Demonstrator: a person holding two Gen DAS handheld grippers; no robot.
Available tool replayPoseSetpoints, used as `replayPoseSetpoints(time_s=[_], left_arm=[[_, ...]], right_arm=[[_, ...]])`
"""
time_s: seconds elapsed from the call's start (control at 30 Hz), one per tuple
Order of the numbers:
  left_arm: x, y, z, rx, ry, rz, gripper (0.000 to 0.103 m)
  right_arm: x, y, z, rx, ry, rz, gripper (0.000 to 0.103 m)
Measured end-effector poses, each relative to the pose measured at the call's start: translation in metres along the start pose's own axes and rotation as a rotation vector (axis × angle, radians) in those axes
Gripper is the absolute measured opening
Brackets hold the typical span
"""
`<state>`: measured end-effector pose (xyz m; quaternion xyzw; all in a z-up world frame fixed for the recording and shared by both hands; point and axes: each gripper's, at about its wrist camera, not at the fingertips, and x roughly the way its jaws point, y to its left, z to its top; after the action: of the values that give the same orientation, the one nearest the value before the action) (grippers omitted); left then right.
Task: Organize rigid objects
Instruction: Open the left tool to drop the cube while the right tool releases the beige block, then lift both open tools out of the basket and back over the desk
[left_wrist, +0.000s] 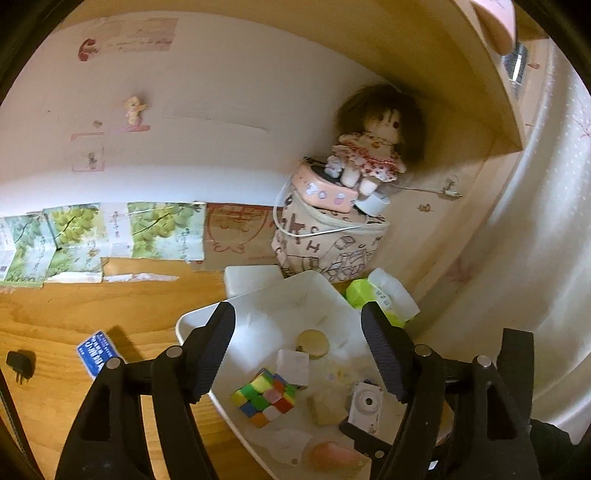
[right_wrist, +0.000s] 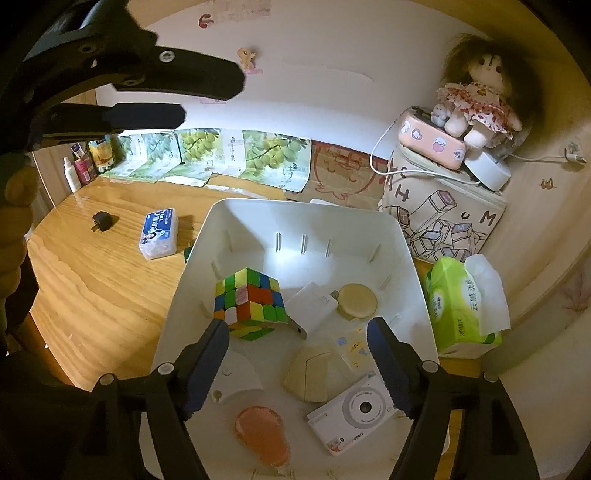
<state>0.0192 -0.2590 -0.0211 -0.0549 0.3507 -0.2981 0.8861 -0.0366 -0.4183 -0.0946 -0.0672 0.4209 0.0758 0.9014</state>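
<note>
**Q:** What do you see from your two grippers?

**A:** A white bin (right_wrist: 402, 236) sits on a wooden desk (right_wrist: 92, 288), and both of my grippers hang over it. My right gripper (right_wrist: 297, 365) has its jaws wide apart with nothing between them. My left gripper (left_wrist: 297, 354) is the same — jaws spread, empty, its left finger (left_wrist: 214, 354) over the bin's near rim.

**Q:** Where are the objects?

**A:** Most lie inside the bin. A multicoloured puzzle cube (right_wrist: 251, 302) rests tilted at the left side, touching a white flat box (right_wrist: 314, 306). Just beside that box is a round pale wooden disc (right_wrist: 357, 301). Nearer to me lie a pale wooden faceted block (right_wrist: 314, 373), a small white toy camera (right_wrist: 354, 413) with its lens facing up, and an orange-pink translucent piece (right_wrist: 262, 435) at the near edge.

**Q:** And outside the bin?

**A:** On the desk to the left lie a blue-and-white small box (right_wrist: 159, 232) and, further left, a black plug (right_wrist: 102, 221) — well apart from the bin. A green tissue pack (right_wrist: 461, 306) stands just beside the bin's right wall. Behind it, a printed fabric bag (right_wrist: 443, 218) carries a pink case (right_wrist: 430, 140), and a doll (right_wrist: 480, 96) sits on that case.
</note>
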Motion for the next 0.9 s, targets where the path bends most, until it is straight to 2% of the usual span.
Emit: replayPoseSetpoints(time_s=[0.13,0.4,0.9], left_arm=[[-0.003,0.011,-0.002,-0.026,-0.005,0.054,0.075],[-0.019,0.033,-0.01,-0.069,-0.01,0.112,0.075],[-0.058,0.077,-0.021,-0.113,-0.029,0.147,0.075]], right_arm=[[0.003,0.001,0.002,0.007,0.012,0.006,0.08],[0.008,0.012,0.005,0.028,0.027,0.027,0.08],[0.004,0.046,0.022,0.098,0.031,0.024,0.08]])
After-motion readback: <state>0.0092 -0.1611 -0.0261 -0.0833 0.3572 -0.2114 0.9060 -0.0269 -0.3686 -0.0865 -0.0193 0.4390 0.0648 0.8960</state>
